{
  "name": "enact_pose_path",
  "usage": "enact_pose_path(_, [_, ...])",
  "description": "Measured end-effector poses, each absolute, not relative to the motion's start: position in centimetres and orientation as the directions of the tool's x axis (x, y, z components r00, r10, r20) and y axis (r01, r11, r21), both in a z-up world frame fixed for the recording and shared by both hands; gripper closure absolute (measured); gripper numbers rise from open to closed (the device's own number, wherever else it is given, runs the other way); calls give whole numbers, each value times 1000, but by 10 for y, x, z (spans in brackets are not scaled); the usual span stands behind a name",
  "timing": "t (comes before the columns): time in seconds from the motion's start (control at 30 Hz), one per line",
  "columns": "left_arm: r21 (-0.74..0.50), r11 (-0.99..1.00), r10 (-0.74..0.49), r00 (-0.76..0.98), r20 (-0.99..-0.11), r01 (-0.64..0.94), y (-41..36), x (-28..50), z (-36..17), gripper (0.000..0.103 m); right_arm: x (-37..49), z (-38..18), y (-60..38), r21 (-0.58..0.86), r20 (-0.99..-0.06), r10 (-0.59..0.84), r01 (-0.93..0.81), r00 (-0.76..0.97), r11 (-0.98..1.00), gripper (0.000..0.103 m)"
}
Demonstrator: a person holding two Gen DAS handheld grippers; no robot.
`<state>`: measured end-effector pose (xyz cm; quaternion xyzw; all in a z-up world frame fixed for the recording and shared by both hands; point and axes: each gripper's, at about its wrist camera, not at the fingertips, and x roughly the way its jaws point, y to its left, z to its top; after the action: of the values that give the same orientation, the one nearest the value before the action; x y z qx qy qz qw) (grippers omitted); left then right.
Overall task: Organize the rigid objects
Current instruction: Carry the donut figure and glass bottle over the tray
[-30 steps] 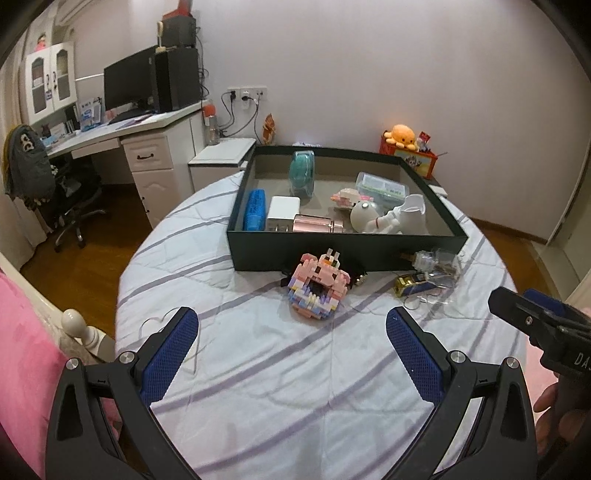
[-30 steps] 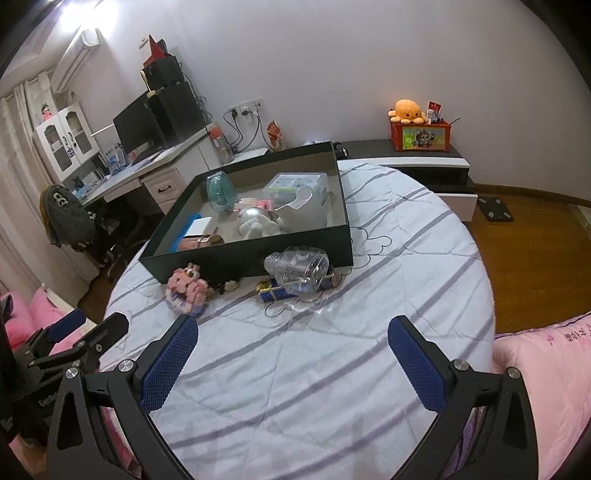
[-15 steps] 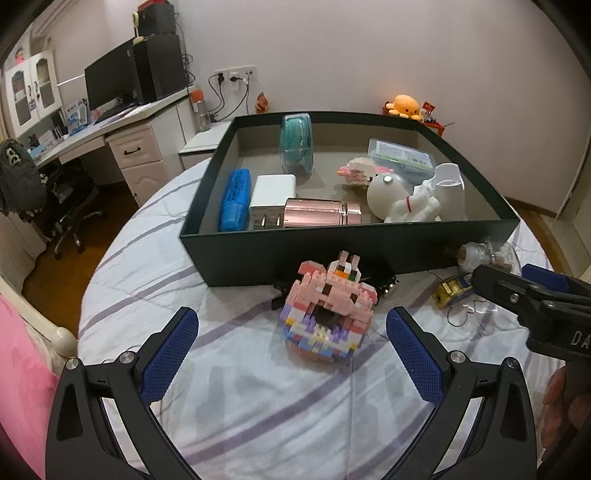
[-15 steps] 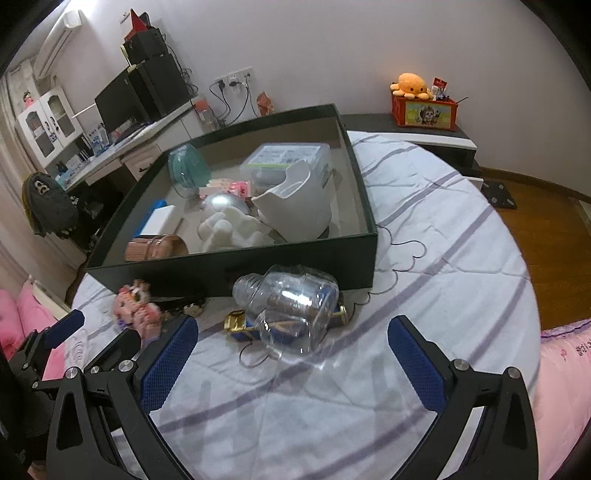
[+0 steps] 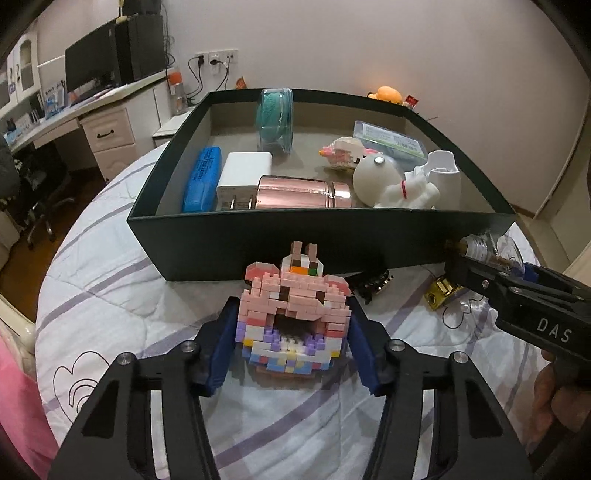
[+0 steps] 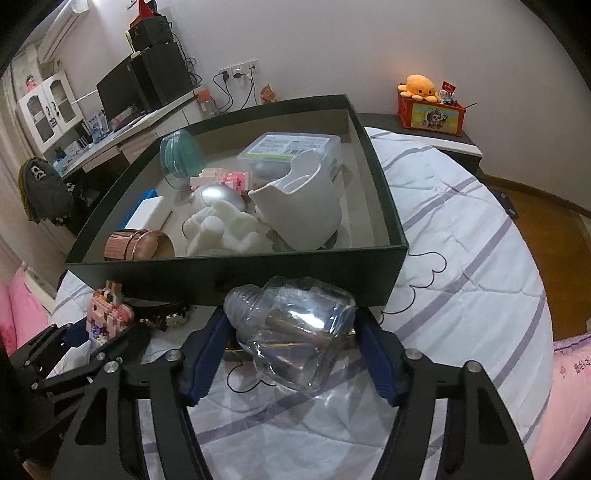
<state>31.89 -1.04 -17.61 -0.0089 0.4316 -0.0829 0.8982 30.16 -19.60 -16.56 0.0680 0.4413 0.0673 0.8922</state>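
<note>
grippers are both closed in on toys just in front of the dark box (image 5: 325, 240). left gripper (image 5: 293, 341) has its blue pads pressed on both sides of the pink brick toy (image 5: 293, 317), which sits on the bedspread (image 5: 110, 295) right by the box's front wall. right gripper (image 6: 295, 343) has its pads against a clear plastic bottle (image 6: 295, 332) lying on its side (looks clamped, left pad partly hidden behind the bottle).

left view only: blue case (image 5: 203, 179), white charger (image 5: 243, 175) with its prongs, gold trinket (image 5: 439, 297) under the right gripper's finger. right view only: orange plush octopus (image 6: 419, 86) on a red crate (image 6: 432, 116), air conditioner (image 6: 62, 31) up left, wood floor (image 6: 535, 206). right view also catches the left gripper at lower left with the brick toy.

counts in box: one teal disc (image 5: 277, 118), one pink metal cylinder (image 5: 295, 192), one white figure (image 5: 406, 190), one white cup-shaped piece (image 6: 303, 206), one clear lidded container (image 6: 291, 151), one small pink brick piece (image 6: 221, 179), one round white ball (image 5: 375, 177). outside: one brick toy, one bottle, one dark studded band (image 5: 371, 282), one gold trinket.

surface is a round bed-like top with white quilt, purple stripes, heart stitching. room: desk (image 5: 74, 110) with monitor (image 5: 88, 64), white wall with sockets (image 5: 216, 57), pink bedding (image 6: 569, 387) at edges.
</note>
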Motion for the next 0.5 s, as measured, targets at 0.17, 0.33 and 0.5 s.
enact_pose_path(0.17, [-130,983,-180,621,-763,126,-3,313,-174,48,295,-161,-197,192,-762,194,-71,618,979,40])
enact_pose_path(0.33, [-135,984,-180,634,-752,119,3,301,-167,48,287,-153,-198,198,-745,207,-86,634,976,40])
enact_pose_path(0.5, [-133,984,-178,648,-740,119,6,288,-156,48,276,-146,-199,211,-733,222,-95,643,973,40])
